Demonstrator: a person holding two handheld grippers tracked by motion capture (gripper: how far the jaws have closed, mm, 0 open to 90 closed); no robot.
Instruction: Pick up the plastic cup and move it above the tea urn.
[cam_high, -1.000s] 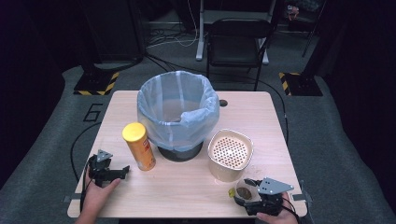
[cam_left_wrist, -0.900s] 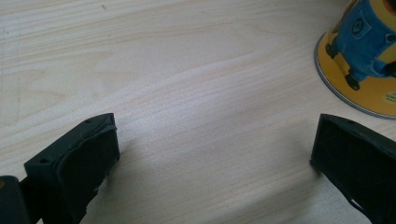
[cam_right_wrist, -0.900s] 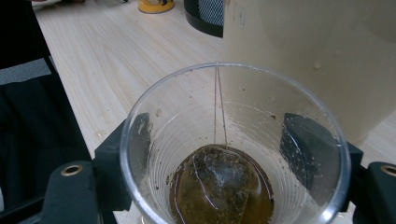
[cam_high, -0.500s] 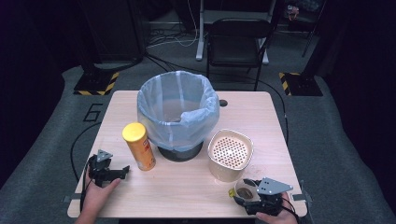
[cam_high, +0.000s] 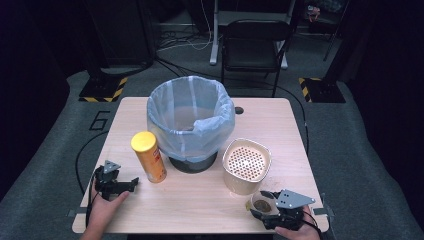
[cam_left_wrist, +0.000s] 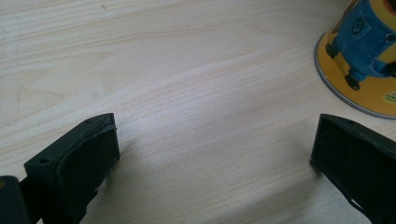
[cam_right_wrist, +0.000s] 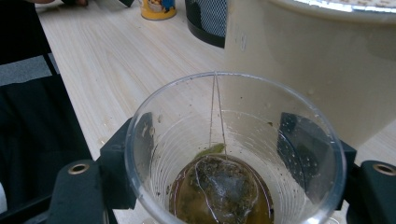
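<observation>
Change since the earlier frames: none apparent; both grippers sit as before. Landmark: lined bin (cam_high: 190, 120), centre of the worktop (cam_high: 280, 125). Right gripper (cam_high: 267, 205), near-right of the bin past the cream perforated container (cam_high: 246, 165): fingers (cam_right_wrist: 119, 154) closed on either side of a clear plastic cup (cam_right_wrist: 233, 154), kept upright, presumably so the liquid stays in. The right gripper view reveals a used tea bag (cam_right_wrist: 219, 186) in brown liquid, unreadable from above. Left gripper (cam_high: 129, 184), near-left of the bin: fingers (cam_left_wrist: 79, 163) wide apart, empty, resting near the yellow canister (cam_high: 148, 156).
</observation>
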